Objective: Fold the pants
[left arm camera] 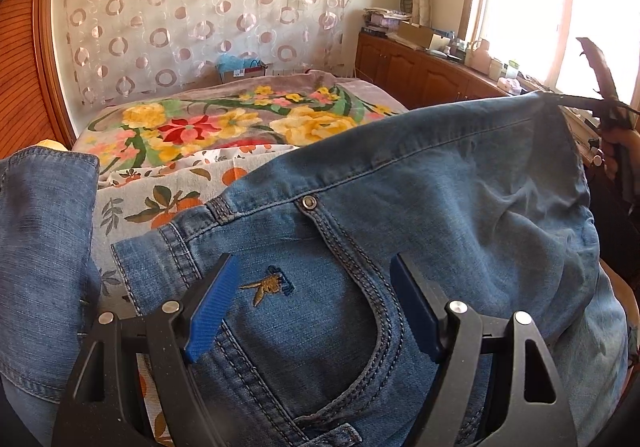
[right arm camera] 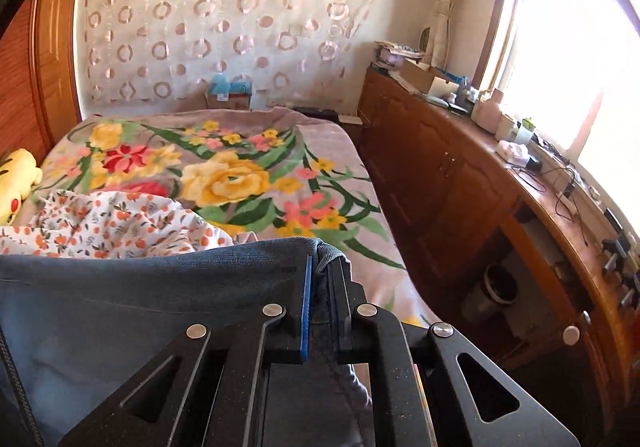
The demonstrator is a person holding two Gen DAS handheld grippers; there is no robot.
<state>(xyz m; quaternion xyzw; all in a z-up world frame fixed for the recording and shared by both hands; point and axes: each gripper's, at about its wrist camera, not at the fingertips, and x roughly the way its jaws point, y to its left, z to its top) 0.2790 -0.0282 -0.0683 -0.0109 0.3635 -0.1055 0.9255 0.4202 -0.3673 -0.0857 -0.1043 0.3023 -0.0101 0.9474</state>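
Observation:
Blue denim pants lie spread over the bed, front pocket and a small embroidered bee facing up. My left gripper hovers over that pocket area, open, its blue pads wide apart with denim below them and nothing pinched. In the right wrist view my right gripper is shut on a corner of the pants, the denim edge squeezed between the pads and lifted off the bed. That raised corner also shows in the left wrist view at the right, where the right gripper holds it up.
A floral blanket covers the bed, with an orange-print sheet bunched near the pants. A wooden cabinet loaded with boxes and jars runs along the right under the window. A yellow plush toy lies at the left edge.

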